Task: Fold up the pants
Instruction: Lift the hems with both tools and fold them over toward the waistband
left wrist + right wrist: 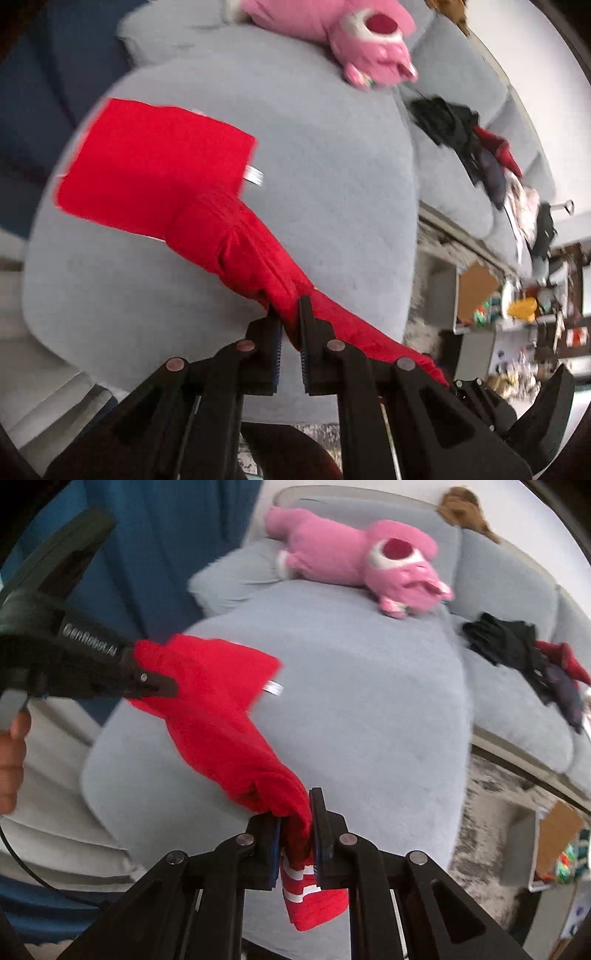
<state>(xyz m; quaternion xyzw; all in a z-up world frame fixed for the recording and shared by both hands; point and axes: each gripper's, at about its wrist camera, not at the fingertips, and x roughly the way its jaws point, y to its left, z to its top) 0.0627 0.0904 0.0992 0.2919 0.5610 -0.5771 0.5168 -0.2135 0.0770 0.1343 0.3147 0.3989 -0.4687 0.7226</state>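
The red pants (155,166) lie partly flat on the grey sofa cushion (332,184), a white label showing at their edge. One bunched end rises to my left gripper (290,314), which is shut on the fabric. In the right wrist view the red pants (221,701) hang stretched between both grippers above the cushion (369,720). My right gripper (293,808) is shut on a gathered end, and a white-striped cuff dangles below its jaws. My left gripper (162,686) clamps the other end at the left, with a person's hand (11,760) behind it.
A pink plush toy (369,565) lies at the back of the sofa, a brown one (465,509) on its top. A pile of dark clothes (524,653) sits on the right seat. A blue curtain (155,554) hangs at the left. Cluttered shelves (517,306) stand right.
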